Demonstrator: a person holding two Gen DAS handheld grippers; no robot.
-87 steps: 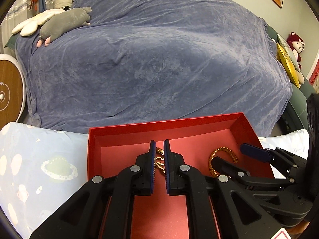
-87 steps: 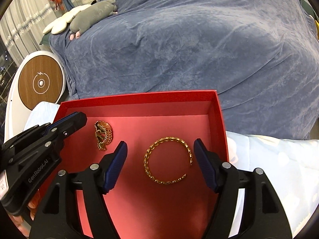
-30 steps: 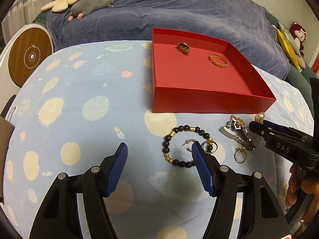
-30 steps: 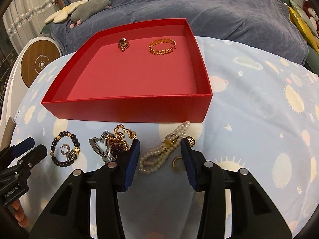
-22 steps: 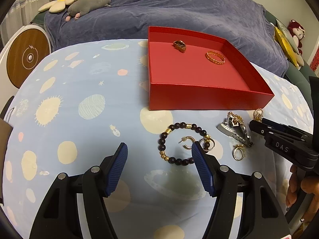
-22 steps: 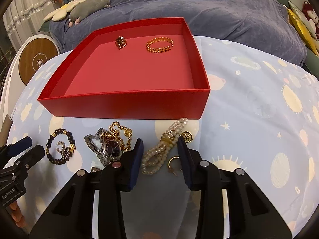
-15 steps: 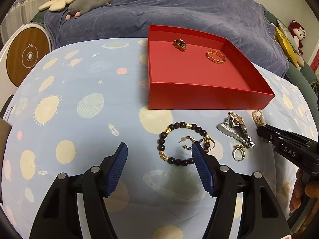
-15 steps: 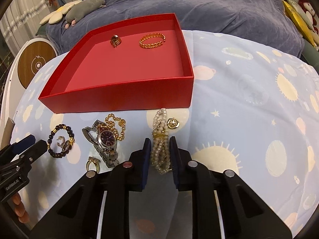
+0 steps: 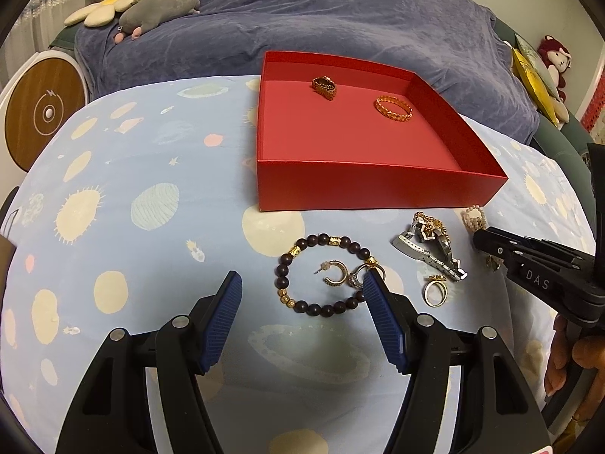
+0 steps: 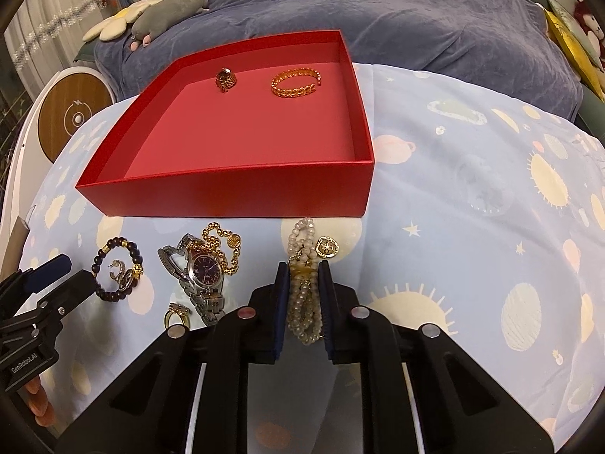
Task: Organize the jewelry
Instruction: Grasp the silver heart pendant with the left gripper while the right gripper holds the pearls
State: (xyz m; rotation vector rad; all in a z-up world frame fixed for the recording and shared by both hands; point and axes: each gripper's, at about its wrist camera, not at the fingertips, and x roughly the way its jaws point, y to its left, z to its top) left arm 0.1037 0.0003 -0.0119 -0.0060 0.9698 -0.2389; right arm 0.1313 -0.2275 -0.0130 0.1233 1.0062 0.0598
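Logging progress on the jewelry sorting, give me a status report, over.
Right gripper has just been closing, now shut on pearl bracelet. Left gripper open above bead bracelet. Red box holds two gold pieces. Path to box clear.

Red box [image 10: 234, 193] on a pale-blue cloth [image 10: 472, 196] printed with suns and planets — gold bangle [image 10: 297, 82], cream pearls [image 10: 302, 242].

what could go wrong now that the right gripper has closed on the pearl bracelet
The right gripper, whose jaws have just been closing, pinches only the middle of the pearl bracelet; loose loops hang out both ends and could slip free or catch the box wall on the way in. The gold charm beside it looks attached and may swing or snag. A low lift could also drag the watch close by.
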